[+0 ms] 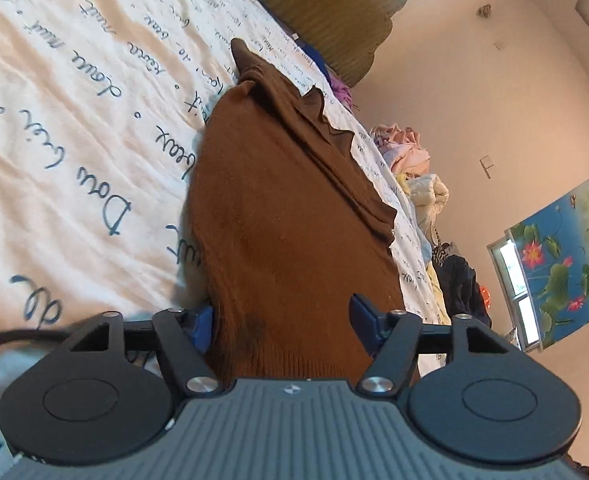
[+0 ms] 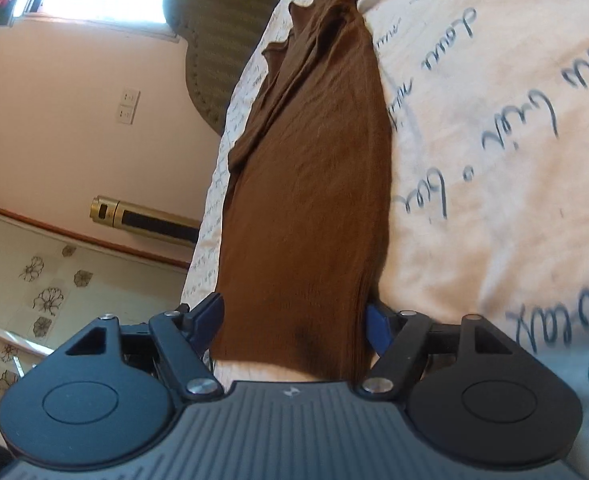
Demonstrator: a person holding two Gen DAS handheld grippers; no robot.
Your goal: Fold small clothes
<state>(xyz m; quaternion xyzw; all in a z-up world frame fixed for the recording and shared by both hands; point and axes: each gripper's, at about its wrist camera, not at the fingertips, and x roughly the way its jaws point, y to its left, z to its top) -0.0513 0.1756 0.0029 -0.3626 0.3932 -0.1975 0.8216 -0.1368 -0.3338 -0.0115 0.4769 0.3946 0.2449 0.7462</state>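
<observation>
A brown knitted garment [image 1: 286, 200] lies folded into a long narrow strip on the white bed sheet [image 1: 74, 120] printed with blue handwriting. Its near hem runs between the blue pads of my left gripper [image 1: 282, 324], whose jaws stand apart and open around the cloth. In the right wrist view the same brown garment [image 2: 314, 160] stretches away along the edge of the sheet [image 2: 494, 200]. Its near end lies between the spread fingers of my right gripper [image 2: 294, 324], which is open too. The far end of the garment is ruffled and bunched.
A woven brown headboard [image 1: 326, 8] stands past the garment's far end. A pile of pale and dark clothes [image 1: 414, 160] lies along the bed's right edge. A flower picture [image 1: 566, 256] hangs by a window. A gold cylinder [image 2: 142, 218] stands by the wall.
</observation>
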